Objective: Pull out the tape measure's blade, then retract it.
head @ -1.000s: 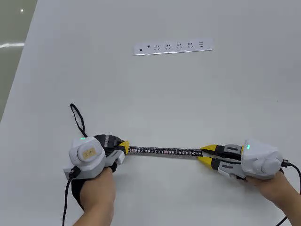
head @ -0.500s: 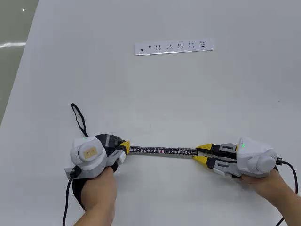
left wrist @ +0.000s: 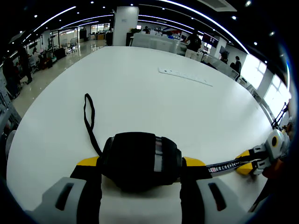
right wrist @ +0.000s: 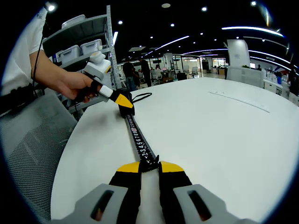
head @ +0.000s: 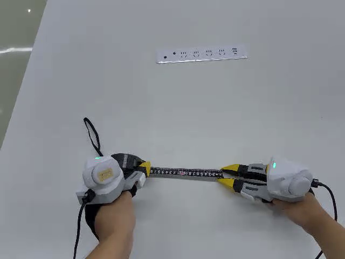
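White bench (head: 215,108) | left hand-held gripper (head: 141,172) clamps case (left wrist: 140,158) | right hand-held gripper (right wrist: 149,164) pinches numbered blade (head: 186,173)

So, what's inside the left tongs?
The black tape measure case, clamped between the left tongs, with the blade stretched to the right tongs. The case's underside is hidden.

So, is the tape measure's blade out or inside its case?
Out: the blade stretches across the table from the case in the left gripper to the right gripper, which pinches its tip.
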`<state>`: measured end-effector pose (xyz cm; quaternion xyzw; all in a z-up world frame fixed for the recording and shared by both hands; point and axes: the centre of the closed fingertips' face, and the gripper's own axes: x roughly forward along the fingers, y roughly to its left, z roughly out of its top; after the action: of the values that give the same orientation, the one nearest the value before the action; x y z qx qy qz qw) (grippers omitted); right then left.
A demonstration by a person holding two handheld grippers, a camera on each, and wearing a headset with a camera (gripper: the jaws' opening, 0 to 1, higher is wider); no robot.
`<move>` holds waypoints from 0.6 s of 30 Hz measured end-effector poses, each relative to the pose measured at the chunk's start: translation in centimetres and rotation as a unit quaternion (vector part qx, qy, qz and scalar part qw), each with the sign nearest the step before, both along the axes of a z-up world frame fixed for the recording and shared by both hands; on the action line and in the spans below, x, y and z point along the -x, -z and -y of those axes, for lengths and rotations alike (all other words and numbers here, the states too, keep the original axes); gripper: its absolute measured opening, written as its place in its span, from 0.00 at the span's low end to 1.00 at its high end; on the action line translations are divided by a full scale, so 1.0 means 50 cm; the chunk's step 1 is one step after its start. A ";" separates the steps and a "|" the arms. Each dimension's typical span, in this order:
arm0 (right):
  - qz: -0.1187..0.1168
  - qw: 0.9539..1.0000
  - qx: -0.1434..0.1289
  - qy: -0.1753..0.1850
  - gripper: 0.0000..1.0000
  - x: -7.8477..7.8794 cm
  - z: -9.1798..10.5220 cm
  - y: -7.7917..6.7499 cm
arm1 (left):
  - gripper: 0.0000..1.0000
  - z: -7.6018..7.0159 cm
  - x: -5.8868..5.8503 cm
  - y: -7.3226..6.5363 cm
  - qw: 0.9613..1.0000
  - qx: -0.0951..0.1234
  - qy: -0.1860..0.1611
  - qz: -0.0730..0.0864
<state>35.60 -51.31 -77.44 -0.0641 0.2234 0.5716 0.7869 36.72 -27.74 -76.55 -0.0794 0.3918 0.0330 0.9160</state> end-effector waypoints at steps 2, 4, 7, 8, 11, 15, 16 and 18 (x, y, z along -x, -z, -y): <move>-0.001 1.000 0.000 -0.001 0.13 -0.001 -0.003 0.000 | 0.66 0.000 0.000 0.000 1.000 0.000 0.001 0.001; -0.001 1.000 0.001 -0.004 0.13 -0.001 -0.008 0.000 | 0.66 0.000 0.000 0.000 1.000 0.000 0.001 0.001; -0.002 1.000 0.000 -0.004 0.13 -0.002 -0.014 0.003 | 0.66 0.000 0.000 0.000 1.000 0.000 0.001 0.001; -0.003 1.000 -0.002 -0.005 0.13 -0.002 -0.017 0.002 | 0.66 0.000 0.000 0.000 1.000 0.000 0.001 0.001; -0.004 1.000 -0.003 -0.006 0.13 -0.002 -0.024 0.002 | 0.66 0.000 -0.001 0.000 1.000 0.000 0.001 0.001; -0.004 1.000 -0.004 -0.011 0.13 -0.002 -0.035 0.001 | 0.66 -0.001 -0.001 0.000 1.000 -0.001 0.001 0.002; -0.004 1.000 -0.004 -0.012 0.13 -0.003 -0.037 0.002 | 0.66 -0.001 -0.001 0.000 1.000 -0.001 0.000 0.002; -0.004 1.000 -0.004 -0.013 0.13 -0.005 -0.041 0.002 | 0.66 -0.001 -0.001 0.000 1.000 -0.001 0.000 0.001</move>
<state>35.83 -49.26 -77.55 -0.0616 0.2238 0.5832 0.7785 36.78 -27.69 -76.53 -0.0788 0.3908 0.0327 0.9165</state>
